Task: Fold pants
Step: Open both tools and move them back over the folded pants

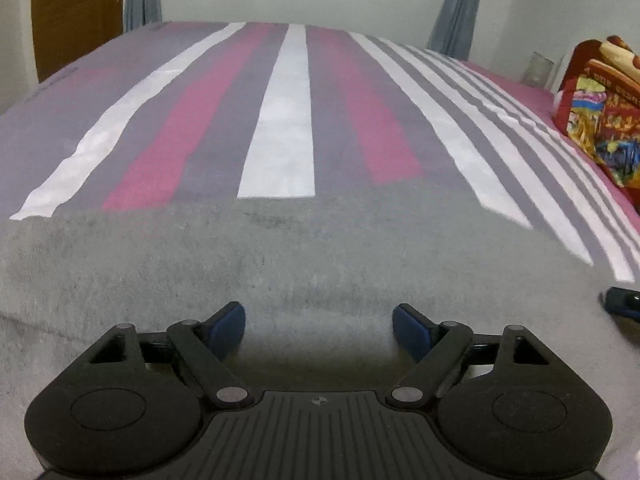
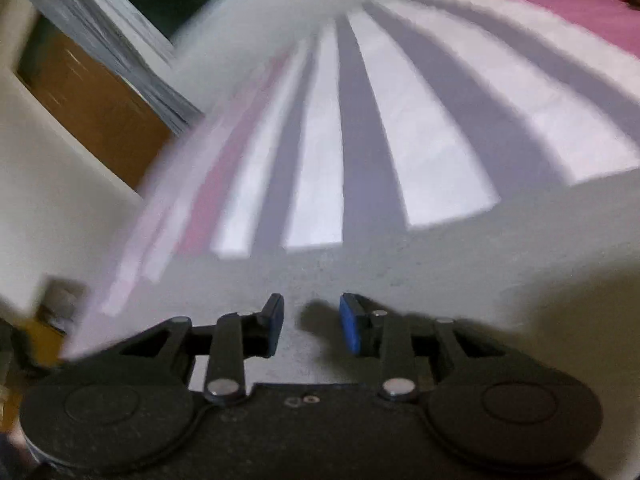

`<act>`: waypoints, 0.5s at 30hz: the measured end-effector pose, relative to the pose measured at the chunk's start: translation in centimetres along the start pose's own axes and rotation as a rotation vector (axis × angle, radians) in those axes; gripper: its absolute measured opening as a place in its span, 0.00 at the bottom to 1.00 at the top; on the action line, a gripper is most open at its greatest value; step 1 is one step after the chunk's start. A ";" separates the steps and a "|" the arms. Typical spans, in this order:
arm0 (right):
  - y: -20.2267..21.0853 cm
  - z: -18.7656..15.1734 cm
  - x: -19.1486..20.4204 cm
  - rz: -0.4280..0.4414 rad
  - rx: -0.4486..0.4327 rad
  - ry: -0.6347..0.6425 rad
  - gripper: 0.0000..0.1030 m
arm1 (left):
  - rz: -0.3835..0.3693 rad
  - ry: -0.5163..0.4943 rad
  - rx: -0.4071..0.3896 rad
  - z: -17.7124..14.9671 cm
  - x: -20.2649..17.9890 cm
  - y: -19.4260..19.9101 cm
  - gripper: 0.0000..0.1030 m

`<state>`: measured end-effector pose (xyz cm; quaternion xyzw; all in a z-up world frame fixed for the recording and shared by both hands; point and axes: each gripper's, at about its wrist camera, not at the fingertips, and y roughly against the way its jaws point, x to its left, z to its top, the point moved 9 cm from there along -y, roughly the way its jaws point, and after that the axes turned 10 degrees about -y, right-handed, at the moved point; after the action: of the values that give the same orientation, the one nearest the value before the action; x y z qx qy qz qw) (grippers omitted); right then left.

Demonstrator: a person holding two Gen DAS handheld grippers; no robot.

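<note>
The grey pants lie flat on the bed, spread over the striped sheet, with their far edge running straight across the white, pink and grey stripes. The fabric looks fleecy and fills the near part of both views.

The left tool sits low over the pants with its blue-padded fingers spread wide apart, released and holding nothing. At the right edge of the left wrist view a dark tip of the right tool shows above the cloth.

The right tool is also over the pants, near their far edge. Its fingers stand apart with a narrower gap and bare fabric between them, so it grips nothing. This view is blurred.

A colourful pillow rests on the pink part of the sheet to the right. Grey curtains hang against the wall behind the bed, and a brown door stands at the left.
</note>
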<state>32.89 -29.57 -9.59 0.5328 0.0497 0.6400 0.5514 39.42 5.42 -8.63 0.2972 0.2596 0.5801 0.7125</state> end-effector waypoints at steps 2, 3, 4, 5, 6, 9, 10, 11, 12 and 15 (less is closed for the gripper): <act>0.4 0.8 1.7 -0.017 -0.040 -0.004 0.34 | -0.050 0.014 -0.065 0.6 -0.1 1.1 0.80; 0.6 0.9 3.4 0.019 -0.055 0.027 0.37 | -0.058 0.028 -0.068 0.5 0.1 1.2 0.80; 0.4 0.7 5.0 0.058 -0.050 0.050 0.37 | -0.055 0.043 -0.066 0.4 0.5 1.0 0.80; -0.1 0.5 6.5 0.102 -0.039 0.069 0.38 | -0.052 0.054 -0.057 0.1 0.9 0.5 0.80; -0.7 0.2 8.0 0.148 -0.026 0.083 0.40 | -0.057 0.057 -0.047 -0.2 1.3 0.1 0.80; -3.7 -0.9 9.2 0.157 0.062 0.087 0.43 | -0.062 0.035 -0.044 -0.2 1.5 0.1 0.80; -4.3 -1.6 8.6 0.107 0.085 0.089 0.37 | -0.062 0.039 -0.045 -0.3 1.8 0.4 0.80; -4.3 -1.7 8.0 0.111 0.090 0.072 0.34 | -0.062 0.037 -0.047 -0.7 2.2 1.0 0.80; -3.6 -1.5 7.2 0.134 0.094 0.038 0.34 | -0.057 0.034 -0.051 -1.0 2.6 1.3 0.80; 0.4 0.2 2.2 0.099 0.043 0.040 0.38 | -0.044 0.040 -0.072 -3.0 4.8 3.0 0.79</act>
<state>33.16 -28.15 -7.90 0.5335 0.0478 0.6758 0.5063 36.13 10.91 -8.63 0.2541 0.2592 0.5793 0.7299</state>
